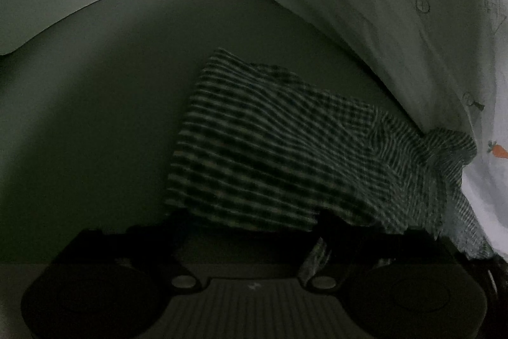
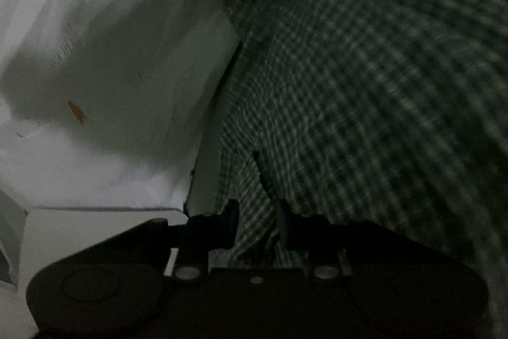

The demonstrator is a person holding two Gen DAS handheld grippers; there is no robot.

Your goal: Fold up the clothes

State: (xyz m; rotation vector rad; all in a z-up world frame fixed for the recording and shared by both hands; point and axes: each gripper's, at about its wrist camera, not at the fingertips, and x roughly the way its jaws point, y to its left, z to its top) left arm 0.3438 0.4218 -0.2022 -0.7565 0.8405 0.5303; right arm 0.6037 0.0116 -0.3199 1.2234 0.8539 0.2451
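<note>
- Where the checked garment (image 1: 263,148) lies in the left wrist view, it fills the centre and lower right of the frame on a plain surface that may be a tabletop (image 1: 95,132); its long axis runs from lower left up to a bunched end at the right edge.
- Beside it, a white garment (image 1: 365,21) with small buttons and a carrot motif (image 1: 498,151) covers the upper right and overlaps that bunched end.
- Left gripper (image 1: 250,221): fingers spread wide, the cloth's near edge just ahead of and between them, with no pinch visible.
- Right gripper (image 2: 263,221): fingers drawn close on a fold of the checked garment (image 2: 365,84), which hangs over the right half of its frame; they appear to grip it.
- My judgement: the right hand is the one engaged, so the coming fold turns on carrying its held edge along that long axis.
</note>
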